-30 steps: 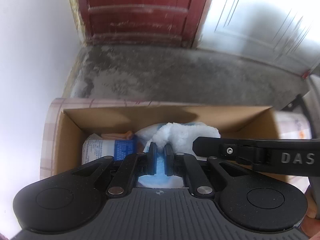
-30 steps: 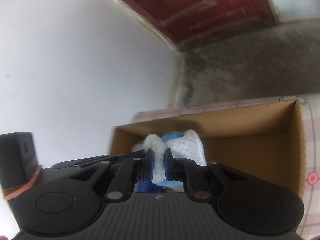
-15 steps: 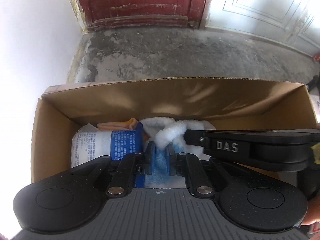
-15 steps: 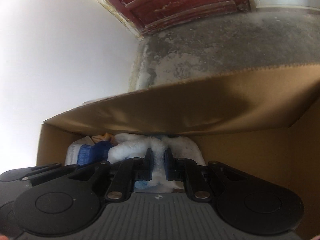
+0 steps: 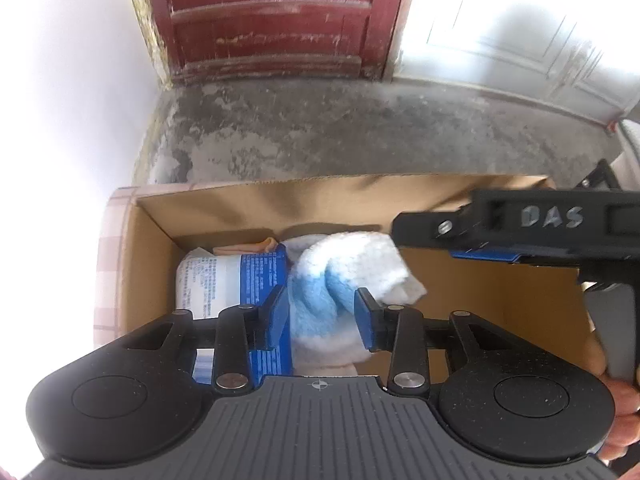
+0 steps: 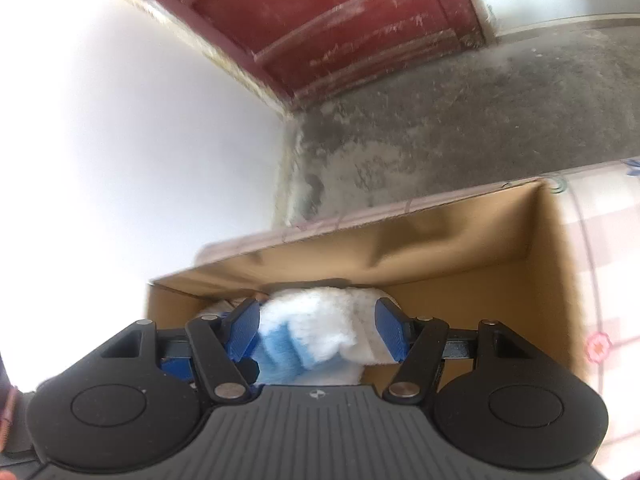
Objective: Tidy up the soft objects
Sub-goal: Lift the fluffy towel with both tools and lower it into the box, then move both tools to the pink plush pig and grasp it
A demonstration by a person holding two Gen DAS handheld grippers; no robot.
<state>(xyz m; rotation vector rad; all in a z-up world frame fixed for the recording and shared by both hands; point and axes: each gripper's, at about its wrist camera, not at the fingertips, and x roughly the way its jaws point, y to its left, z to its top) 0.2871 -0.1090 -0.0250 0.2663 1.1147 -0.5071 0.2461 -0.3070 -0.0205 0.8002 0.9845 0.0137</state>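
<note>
A fluffy white and blue towel (image 5: pixel 344 276) lies in an open cardboard box (image 5: pixel 360 200), against a white and blue tissue pack (image 5: pixel 224 280). My left gripper (image 5: pixel 322 316) hangs over the box. Its jaws are opening, with the towel's blue part between the blue pads and slack. From the right, a finger (image 5: pixel 460 224) of my right gripper reaches over the towel's far end. In the right wrist view my right gripper (image 6: pixel 318 330) is opening too, wide either side of the towel (image 6: pixel 320 320), which rests in the box (image 6: pixel 440 248).
An orange soft item (image 5: pixel 256 246) lies behind the tissue pack. The box's right half shows bare cardboard floor (image 5: pixel 500 300). The box stands on a pink checked tablecloth (image 6: pixel 600 280). Beyond are a grey concrete floor (image 5: pixel 320 132), a red door and white walls. A hand (image 5: pixel 616 420) holds the handle.
Both grippers were shut on the towel and have opened. They dipped into the box half a second ago and have drawn back up. The towel now lies loose in the box.
</note>
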